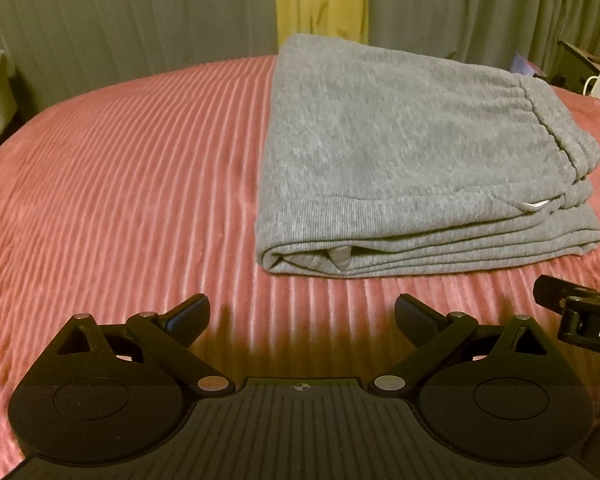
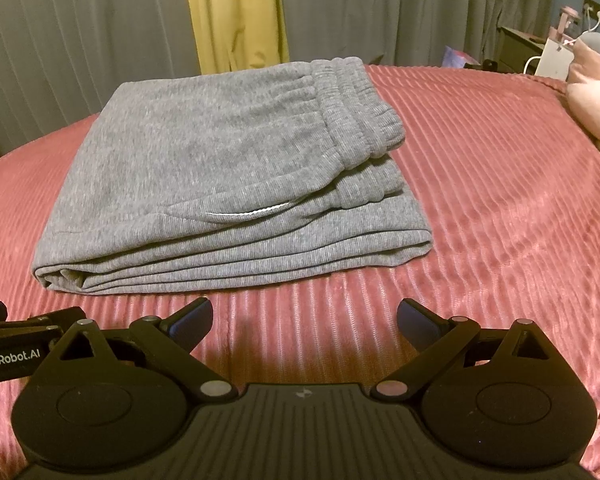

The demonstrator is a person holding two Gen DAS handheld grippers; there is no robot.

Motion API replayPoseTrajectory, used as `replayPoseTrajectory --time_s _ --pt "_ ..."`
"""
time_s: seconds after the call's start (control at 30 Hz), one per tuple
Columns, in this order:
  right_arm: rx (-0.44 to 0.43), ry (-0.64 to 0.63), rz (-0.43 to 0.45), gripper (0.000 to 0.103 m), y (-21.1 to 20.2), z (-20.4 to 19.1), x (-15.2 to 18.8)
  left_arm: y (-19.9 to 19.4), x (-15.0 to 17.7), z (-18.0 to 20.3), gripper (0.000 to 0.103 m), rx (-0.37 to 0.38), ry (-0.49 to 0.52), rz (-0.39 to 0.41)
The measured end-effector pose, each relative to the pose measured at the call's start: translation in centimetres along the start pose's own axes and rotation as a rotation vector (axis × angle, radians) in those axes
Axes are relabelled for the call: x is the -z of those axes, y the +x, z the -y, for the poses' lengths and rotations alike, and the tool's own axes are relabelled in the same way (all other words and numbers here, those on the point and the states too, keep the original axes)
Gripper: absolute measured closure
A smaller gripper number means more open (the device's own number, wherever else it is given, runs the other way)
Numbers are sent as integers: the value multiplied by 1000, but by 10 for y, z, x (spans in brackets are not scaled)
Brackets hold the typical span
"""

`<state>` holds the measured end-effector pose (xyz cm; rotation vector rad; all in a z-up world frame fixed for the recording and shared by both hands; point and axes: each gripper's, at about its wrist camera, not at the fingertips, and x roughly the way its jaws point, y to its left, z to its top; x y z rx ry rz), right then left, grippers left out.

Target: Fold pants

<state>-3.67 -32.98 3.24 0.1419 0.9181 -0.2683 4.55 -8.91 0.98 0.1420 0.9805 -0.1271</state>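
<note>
Grey sweatpants (image 1: 400, 140) lie folded in a flat stack of several layers on the pink ribbed bedspread (image 1: 120, 180), waistband on top at the right. They also show in the right wrist view (image 2: 204, 168). My left gripper (image 1: 302, 320) is open and empty, hovering over the bedspread just in front of the stack's near edge. My right gripper (image 2: 304, 320) is open and empty too, in front of the stack. Part of the right gripper shows at the right edge of the left wrist view (image 1: 580, 316), close beside the left one.
Grey curtains (image 1: 120, 12) with a yellow strip (image 1: 320, 0) hang behind the bed. A pink pillow (image 2: 596, 100) lies at the right. A dark bedside stand with a white bag (image 2: 552, 56) is at the far right.
</note>
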Motion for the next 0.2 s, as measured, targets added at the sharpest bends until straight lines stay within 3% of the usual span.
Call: replayPoseTrajectory --time_s 0.2 --pt "4 -7 -2 4 1 -1 0 -6 1 -1 2 19 -5 37"
